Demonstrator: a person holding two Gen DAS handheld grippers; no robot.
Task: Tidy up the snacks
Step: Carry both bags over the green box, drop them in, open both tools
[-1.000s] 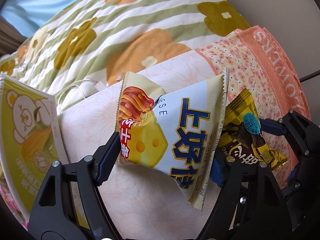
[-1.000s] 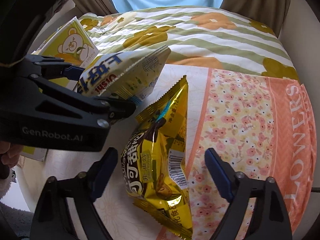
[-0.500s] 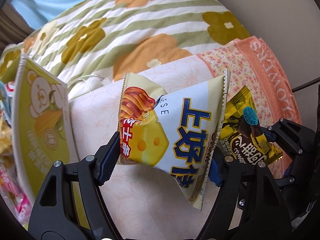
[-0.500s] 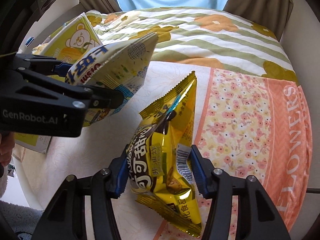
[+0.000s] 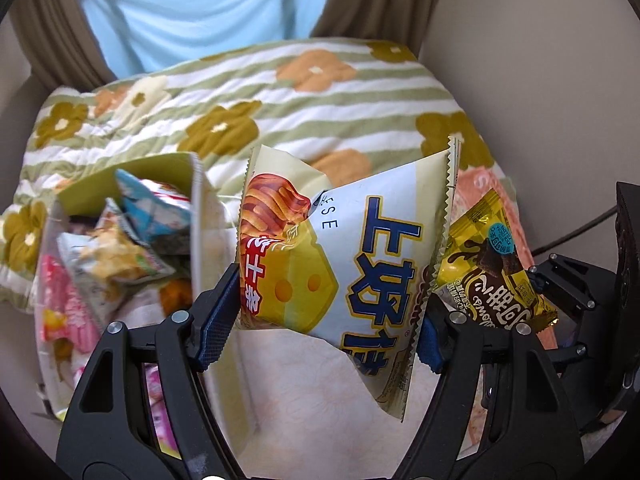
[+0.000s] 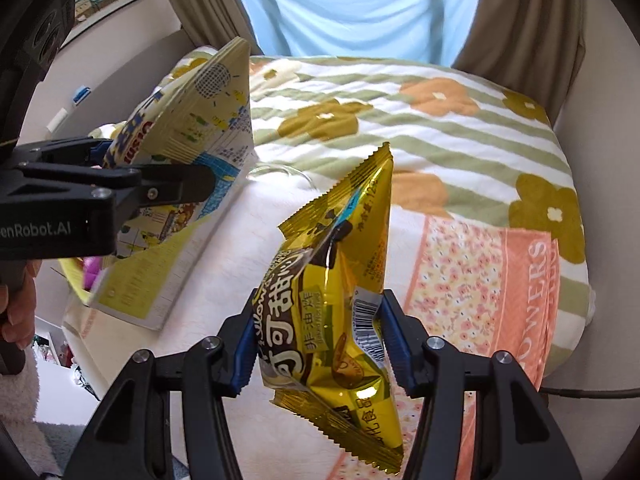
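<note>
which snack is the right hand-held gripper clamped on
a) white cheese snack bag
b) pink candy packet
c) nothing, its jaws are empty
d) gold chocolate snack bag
d: in the right wrist view the right hand-held gripper has its blue pads pressed on both sides of the gold chocolate snack bag, which hangs clear of the bed.

My right claw [image 6: 316,346] has just been closing on the gold chocolate snack bag [image 6: 340,304]; its pads are now pressing the bag's sides where a second ago they stood wide of it, and the bag is hanging clear of the bed. My left claw [image 5: 320,316] is lifting the cheese snack bag [image 5: 344,264] higher, so the yellow bear-print box [image 5: 132,184] is now showing its open top with snack packets [image 5: 116,256] inside, and the blue curtain [image 5: 200,8] is coming into view.
</note>
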